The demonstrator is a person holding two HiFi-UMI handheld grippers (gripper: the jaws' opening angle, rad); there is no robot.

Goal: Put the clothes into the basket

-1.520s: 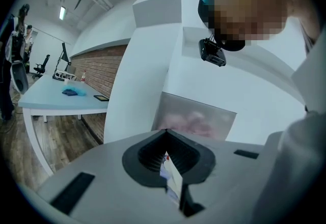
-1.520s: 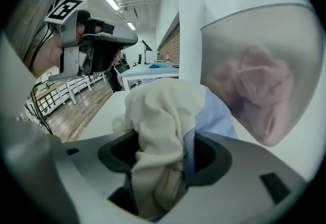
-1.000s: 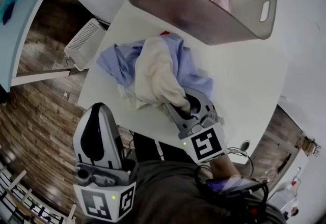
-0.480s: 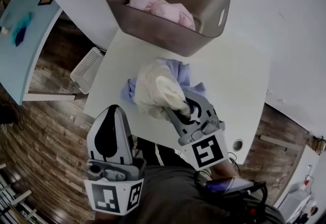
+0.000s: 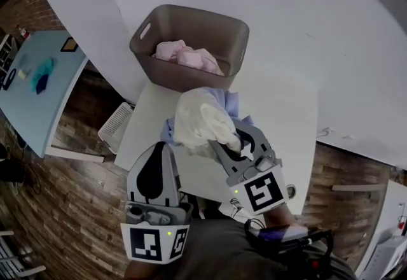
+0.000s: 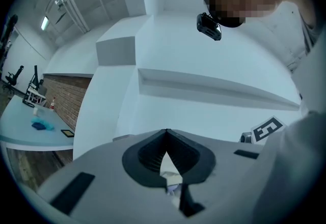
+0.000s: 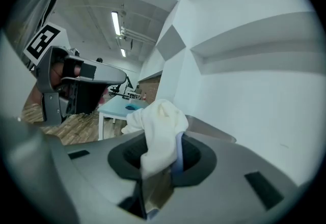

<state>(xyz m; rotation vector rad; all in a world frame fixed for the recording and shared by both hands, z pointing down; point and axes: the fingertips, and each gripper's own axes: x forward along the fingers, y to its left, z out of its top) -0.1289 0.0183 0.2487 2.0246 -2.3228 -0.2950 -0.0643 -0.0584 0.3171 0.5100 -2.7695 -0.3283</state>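
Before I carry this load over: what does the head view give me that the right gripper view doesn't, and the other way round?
Head view only: pink clothes lying in the basket, and the white table below the load. Right gripper view only: the right gripper with its jaws pinching the cream cloth, a blue shirt edge beside it, plus ceiling lights. Both: the cream cloth, the blue shirt, the left gripper and the far blue table.

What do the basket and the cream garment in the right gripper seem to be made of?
The basket: likely plastic, smoky grey-brown, smooth moulded walls with cut-out handles. The cream garment: soft matte fabric, possibly cotton knit; it bunches and droops from the right gripper.
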